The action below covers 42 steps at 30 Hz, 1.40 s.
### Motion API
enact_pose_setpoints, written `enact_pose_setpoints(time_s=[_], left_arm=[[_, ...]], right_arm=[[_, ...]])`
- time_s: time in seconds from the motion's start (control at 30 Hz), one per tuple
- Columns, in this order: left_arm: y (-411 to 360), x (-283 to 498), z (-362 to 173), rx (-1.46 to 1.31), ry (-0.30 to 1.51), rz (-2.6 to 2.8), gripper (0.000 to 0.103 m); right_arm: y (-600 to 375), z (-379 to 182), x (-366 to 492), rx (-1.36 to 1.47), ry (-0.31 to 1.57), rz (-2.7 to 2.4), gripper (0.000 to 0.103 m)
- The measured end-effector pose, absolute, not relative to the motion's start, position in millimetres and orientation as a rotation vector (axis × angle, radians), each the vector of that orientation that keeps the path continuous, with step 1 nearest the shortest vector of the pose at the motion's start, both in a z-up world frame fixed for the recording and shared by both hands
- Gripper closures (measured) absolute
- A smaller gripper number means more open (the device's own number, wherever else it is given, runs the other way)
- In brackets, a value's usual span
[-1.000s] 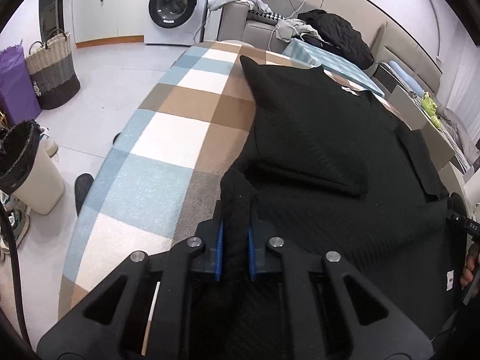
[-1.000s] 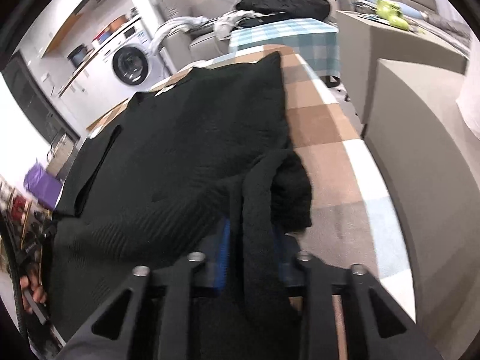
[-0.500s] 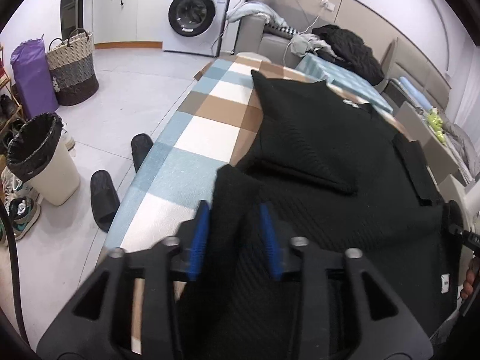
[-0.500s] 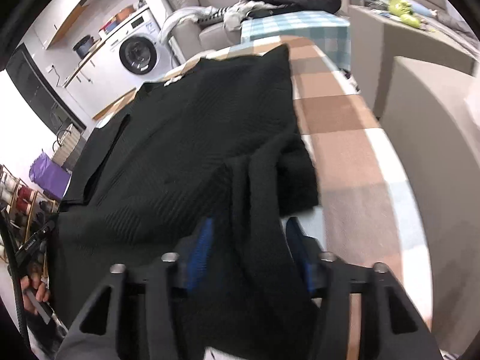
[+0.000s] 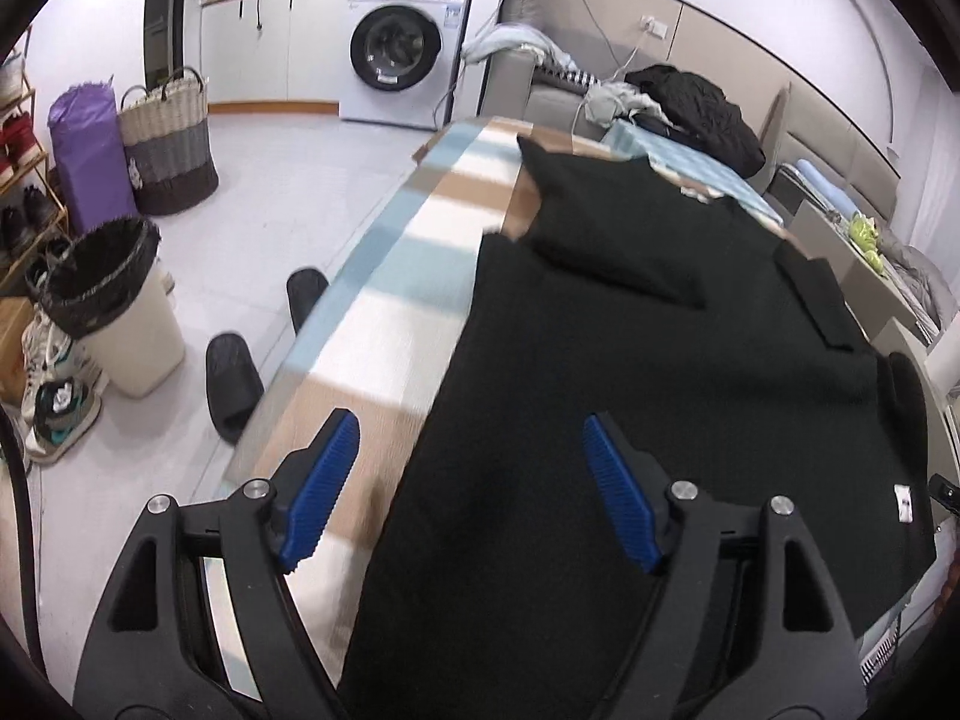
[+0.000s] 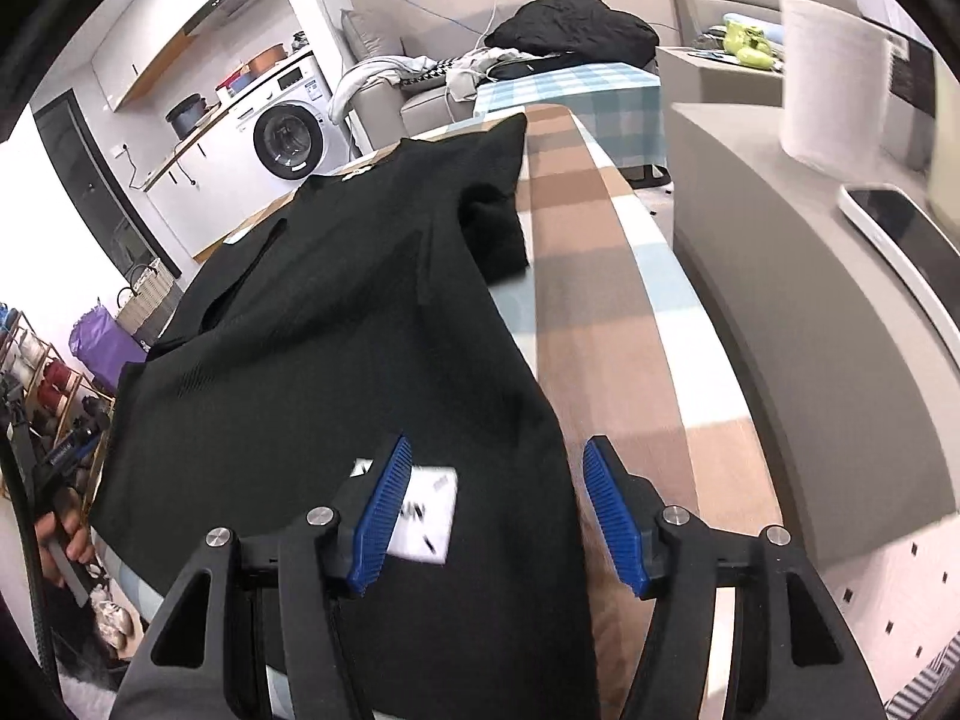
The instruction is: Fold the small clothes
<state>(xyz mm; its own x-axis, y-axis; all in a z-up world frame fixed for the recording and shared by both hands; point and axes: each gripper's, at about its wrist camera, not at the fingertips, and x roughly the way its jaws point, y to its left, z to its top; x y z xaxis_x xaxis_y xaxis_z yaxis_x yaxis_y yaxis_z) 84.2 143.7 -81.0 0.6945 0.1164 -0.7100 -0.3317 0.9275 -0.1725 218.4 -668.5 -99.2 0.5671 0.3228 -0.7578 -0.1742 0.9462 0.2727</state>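
The table [image 5: 384, 324], under its checked cloth in blue, tan and white, is running away from me in both views. The black top [image 5: 660, 360] is lying spread along it, collar end far, hem end near me. In the left view the top is covering the right part of the cloth, with bare checks showing to its left. In the right view the top [image 6: 336, 324] is covering the left part, with bare checks to its right. One sleeve is lying folded in over the body near the far end on each side.

I am holding my left gripper [image 5: 471, 495] with jaws spread wide, nothing between the blue pads [image 5: 321, 489]. The near edge of the top is passing under the gap between them; I cannot tell whether either pad is touching cloth. The left pad is sitting over bare tablecloth, the right over black fabric.

I am holding my right gripper [image 6: 498, 519] with jaws likewise released, somewhat less wide, gripping nothing. Black fabric is lying in the gap below its pads [image 6: 384, 513]. A white label [image 6: 423, 519] on the top is showing just beside the left pad, blurred. The right pad is sitting over bare cloth at the top's edge.
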Motion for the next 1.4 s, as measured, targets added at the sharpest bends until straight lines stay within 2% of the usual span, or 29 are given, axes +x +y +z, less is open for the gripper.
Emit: enact_pose_setpoints(time_s=[0.37,0.43,0.47,0.5,0.53,0.57,0.6,0.63,0.73,0.9,0.97,1.0,1.03,1.23,1.3,1.4], left_arm=[[146,70,-97,-0.309,0.811,0.29,0.03],[143,71,-98,-0.296,0.809,0.272,0.04],[141,72,-98,-0.278,0.809,0.28,0.05],[139,75,-99,-0.264,0.814,0.285,0.065],[138,77,-98,-0.243,0.818,0.296,0.073],[138,79,-98,-0.242,0.821,0.295,0.089],[140,79,-98,-0.265,0.817,0.285,0.096],[142,80,-96,-0.283,0.81,0.28,0.098],[142,78,-89,-0.287,0.768,0.282,0.1],[141,75,-76,-0.282,0.719,0.271,0.1],[140,73,-73,-0.284,0.71,0.271,0.1],[141,71,-71,-0.29,0.7,0.268,0.1],[141,69,-69,-0.295,0.69,0.264,0.1],[137,46,-48,-0.301,0.578,0.242,0.1],[136,39,-40,-0.31,0.536,0.24,0.1],[137,33,-31,-0.319,0.492,0.26,0.1]], right_arm=[[-681,-102,202,0.206,0.917,0.276,0.042],[-679,-103,200,0.202,0.915,0.278,0.042],[-678,-103,201,0.197,0.912,0.279,0.042],[-677,-104,201,0.191,0.908,0.279,0.042],[-675,-105,203,0.185,0.905,0.273,0.042],[-673,-106,204,0.178,0.907,0.266,0.042],[-670,-107,206,0.172,0.906,0.269,0.042],[-667,-108,208,0.164,0.901,0.274,0.042],[-656,-110,217,0.12,0.888,0.287,0.045],[-644,-108,237,0.059,0.878,0.295,0.045],[-641,-109,242,0.044,0.886,0.293,0.062],[-639,-111,245,0.03,0.898,0.293,0.086],[-637,-111,245,0.014,0.898,0.288,0.097],[-660,-80,212,0.155,0.693,0.407,0.099],[-680,-65,196,0.268,0.566,0.469,0.099],[-691,-55,194,0.329,0.515,0.456,0.099]])
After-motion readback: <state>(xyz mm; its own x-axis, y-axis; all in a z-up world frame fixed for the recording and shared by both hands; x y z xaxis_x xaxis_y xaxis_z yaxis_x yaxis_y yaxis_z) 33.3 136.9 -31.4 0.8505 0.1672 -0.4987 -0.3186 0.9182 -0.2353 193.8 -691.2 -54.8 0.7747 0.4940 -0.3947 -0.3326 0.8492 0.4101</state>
